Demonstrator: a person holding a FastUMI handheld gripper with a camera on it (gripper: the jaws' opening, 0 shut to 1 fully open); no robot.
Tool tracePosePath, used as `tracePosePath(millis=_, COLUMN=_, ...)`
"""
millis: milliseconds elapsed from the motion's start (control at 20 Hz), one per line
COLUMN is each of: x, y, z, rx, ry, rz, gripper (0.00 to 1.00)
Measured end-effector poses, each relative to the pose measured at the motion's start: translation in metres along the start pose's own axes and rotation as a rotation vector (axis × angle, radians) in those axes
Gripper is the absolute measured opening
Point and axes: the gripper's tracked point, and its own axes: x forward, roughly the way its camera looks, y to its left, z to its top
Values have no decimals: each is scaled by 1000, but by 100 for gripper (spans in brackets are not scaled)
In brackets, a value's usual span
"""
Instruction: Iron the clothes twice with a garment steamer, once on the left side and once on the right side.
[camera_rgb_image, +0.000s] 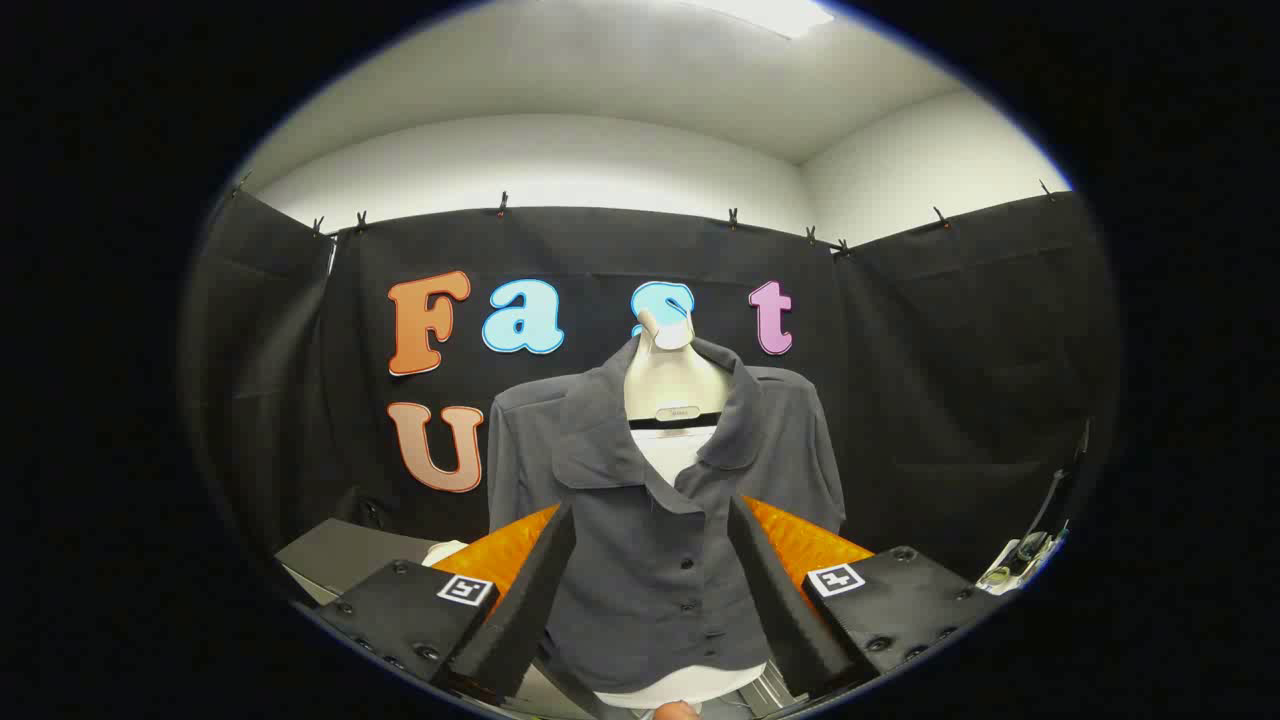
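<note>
Cloth of the booth wall (950, 380) is hung behind everything, clipped along its top edge, with pale room wall and ceiling seen above it. In front of it a grey button-up shirt (650, 540) is dressed on a pale mannequin torso (672, 385), whose neck stub is seen above the open collar; a white layer is seen inside the neckline and again below the hem. The shirt's lower edge and the mannequin's base are cut off behind the claw, so what the mannequin stands on cannot be made out. Orange padded surfaces (800, 540) are seen on both sides of the shirt, just behind the fingers; what they belong to cannot be told.

The claw (650, 530) is held spread wide, with nothing between its fingers (the shirt's button placket is seen through the gap, well beyond the tips). Each finger mount is marked with a square tag.

To the left, beyond the left finger, part of a grey desk (340, 555) is seen, with a small white object (445, 550) on it that is mostly hidden. At the far right a slim device with a cable (1025, 555) is seen low against the cloth; it is too small and distorted to be identified, so whether it is the garment steamer cannot be told. A small rounded tip (possibly a finger of the person) is seen just below the hem.
</note>
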Motion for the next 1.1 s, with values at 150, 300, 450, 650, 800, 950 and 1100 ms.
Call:
tracePosePath(millis=150, x=0, y=-1, z=-1, rx=1, ry=1, rz=0, gripper=98)
tracePosePath(millis=300, x=2, y=-2, z=-1, rx=1, ry=3, rz=-1, gripper=98)
tracePosePath(millis=450, x=1, y=-5, z=-2, rx=3, ry=3, rz=-3, gripper=98)
tracePosePath(millis=650, x=0, y=-7, z=-3, rx=3, ry=7, rz=-7, gripper=98)
tracePosePath(millis=800, x=-1, y=-7, z=-2, rx=1, ry=7, rz=-10, gripper=98)
tracePosePath(millis=950, x=2, y=-4, z=-6, rx=-1, ry=14, rz=-7, gripper=98)
tracePosePath(millis=1100, x=6, y=1, z=-10, rx=-4, ry=27, rz=-5, gripper=98)
